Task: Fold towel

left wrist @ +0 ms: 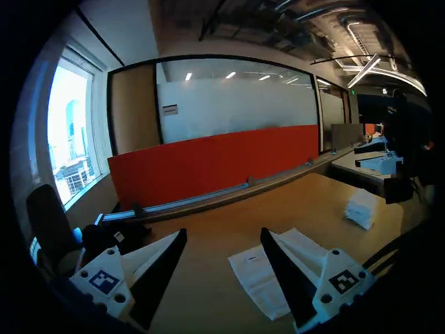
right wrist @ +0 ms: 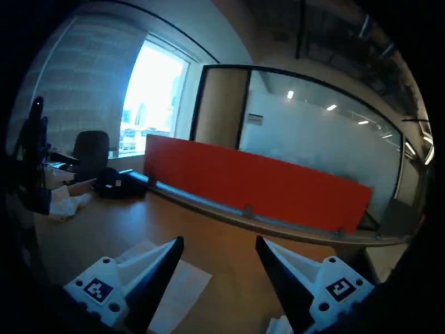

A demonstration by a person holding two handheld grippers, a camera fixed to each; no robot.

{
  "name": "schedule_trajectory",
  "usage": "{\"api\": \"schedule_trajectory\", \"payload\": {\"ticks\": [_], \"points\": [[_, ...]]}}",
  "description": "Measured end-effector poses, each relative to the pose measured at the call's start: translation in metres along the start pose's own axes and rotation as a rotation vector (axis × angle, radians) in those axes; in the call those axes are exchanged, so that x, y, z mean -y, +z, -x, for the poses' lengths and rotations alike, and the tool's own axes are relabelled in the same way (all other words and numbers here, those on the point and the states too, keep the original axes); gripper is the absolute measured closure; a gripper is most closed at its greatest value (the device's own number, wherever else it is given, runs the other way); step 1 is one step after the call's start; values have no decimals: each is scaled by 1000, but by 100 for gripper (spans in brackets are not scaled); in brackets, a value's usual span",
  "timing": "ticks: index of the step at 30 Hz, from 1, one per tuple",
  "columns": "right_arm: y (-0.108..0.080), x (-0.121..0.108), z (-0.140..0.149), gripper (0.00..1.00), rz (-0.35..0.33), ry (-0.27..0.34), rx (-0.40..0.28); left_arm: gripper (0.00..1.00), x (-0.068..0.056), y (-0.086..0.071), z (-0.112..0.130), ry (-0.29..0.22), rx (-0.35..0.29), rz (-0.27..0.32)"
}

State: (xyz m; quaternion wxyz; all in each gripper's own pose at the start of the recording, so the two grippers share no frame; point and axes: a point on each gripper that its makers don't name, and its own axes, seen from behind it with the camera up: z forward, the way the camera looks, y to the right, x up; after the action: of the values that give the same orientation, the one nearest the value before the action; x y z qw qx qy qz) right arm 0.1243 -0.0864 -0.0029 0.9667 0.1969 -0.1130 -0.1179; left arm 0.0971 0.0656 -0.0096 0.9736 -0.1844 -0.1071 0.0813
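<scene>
The left gripper (left wrist: 222,231) is hovering with its fingers spread wide over the wooden desk (left wrist: 289,200), facing the orange divider (left wrist: 222,158). The white towel (left wrist: 256,273) is lying flat on the desk, on the near side of the divider. The right gripper (right wrist: 218,239) is also gaping open, facing the divider.

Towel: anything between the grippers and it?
Nothing visible. The towel lies flat on the table just beneath the left gripper and right gripper, both open; the white stack sits farther off.
</scene>
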Motion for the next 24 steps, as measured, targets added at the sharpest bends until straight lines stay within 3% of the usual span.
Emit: {"api": "schedule_trajectory", "payload": {"ticks": [11, 18, 24], "points": [[0, 28, 9, 0, -133, -11, 66, 2, -36, 3, 16, -68, 73, 160], [-1, 36, 18, 0, -169, -12, 97, 2, -42, 2, 27, -93, 110, 192], [0, 46, 39, 0, -211, -32, 157, 2, -46, 4, 43, -80, 153, 214]]}}
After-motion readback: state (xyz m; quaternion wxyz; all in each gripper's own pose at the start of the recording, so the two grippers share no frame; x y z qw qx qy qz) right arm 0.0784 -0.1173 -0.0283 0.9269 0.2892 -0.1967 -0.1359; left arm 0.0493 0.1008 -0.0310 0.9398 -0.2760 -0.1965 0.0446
